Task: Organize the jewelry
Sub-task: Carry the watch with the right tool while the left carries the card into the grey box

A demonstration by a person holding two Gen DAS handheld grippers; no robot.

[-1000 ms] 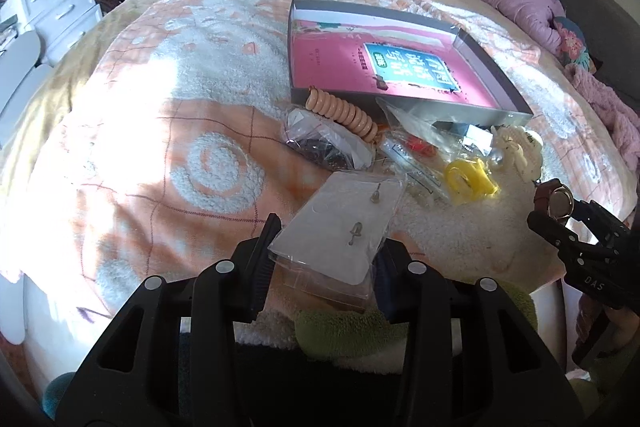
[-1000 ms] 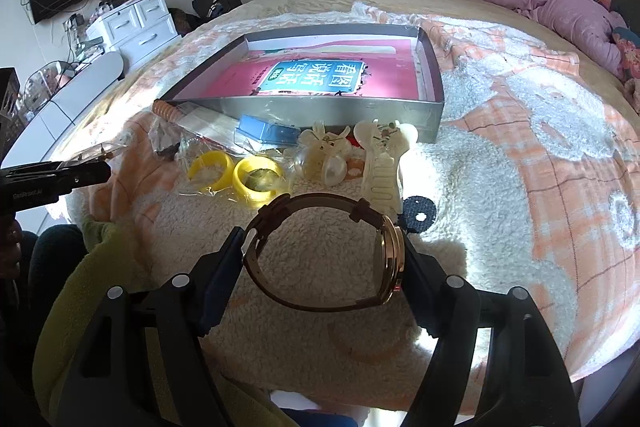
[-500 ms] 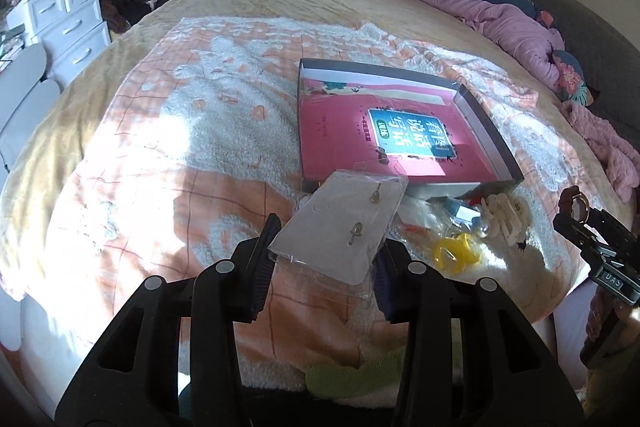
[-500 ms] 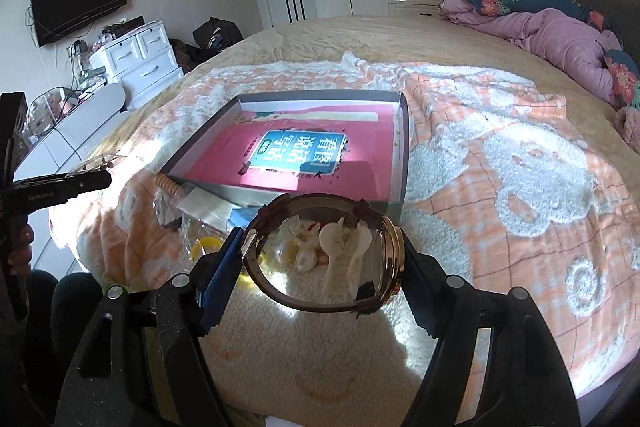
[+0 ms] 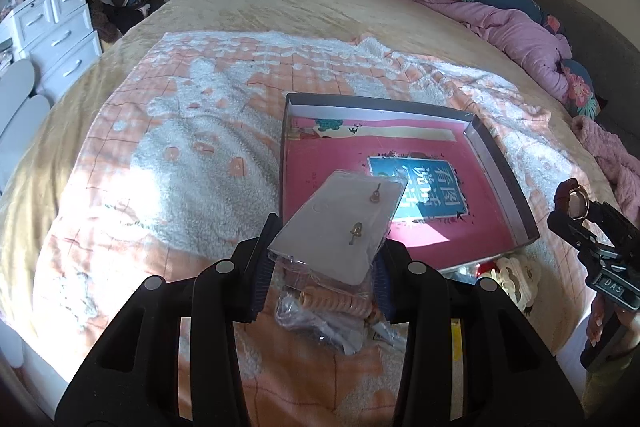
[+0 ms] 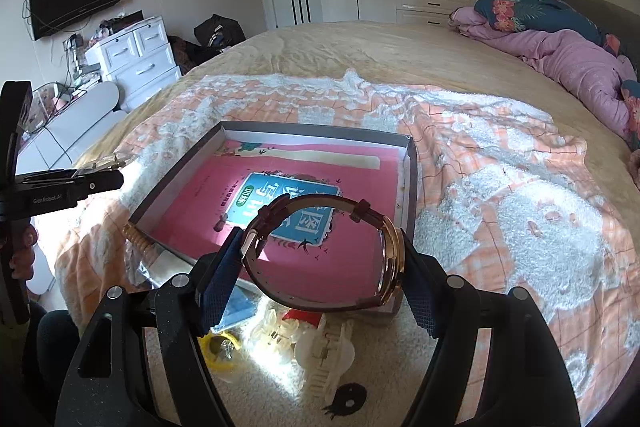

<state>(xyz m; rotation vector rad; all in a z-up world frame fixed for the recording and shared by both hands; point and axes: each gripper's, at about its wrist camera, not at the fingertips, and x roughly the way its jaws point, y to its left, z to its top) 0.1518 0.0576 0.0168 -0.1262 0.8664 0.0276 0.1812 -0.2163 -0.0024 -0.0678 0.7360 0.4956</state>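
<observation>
Both lifted off bed toward box (image 5: 500,163): left tool (image 5: 324,259) clamped on earring card (image 5: 340,223), right tool (image 6: 320,267) clamped on watch (image 6: 320,255).

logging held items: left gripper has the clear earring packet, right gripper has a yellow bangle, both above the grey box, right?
Not quite. The right gripper holds a brown-strapped watch, not a yellow bangle; the right wrist view shows it clamped between the pads. The rest stands: the left gripper holds the clear earring packet, both raised by the grey box.
</observation>
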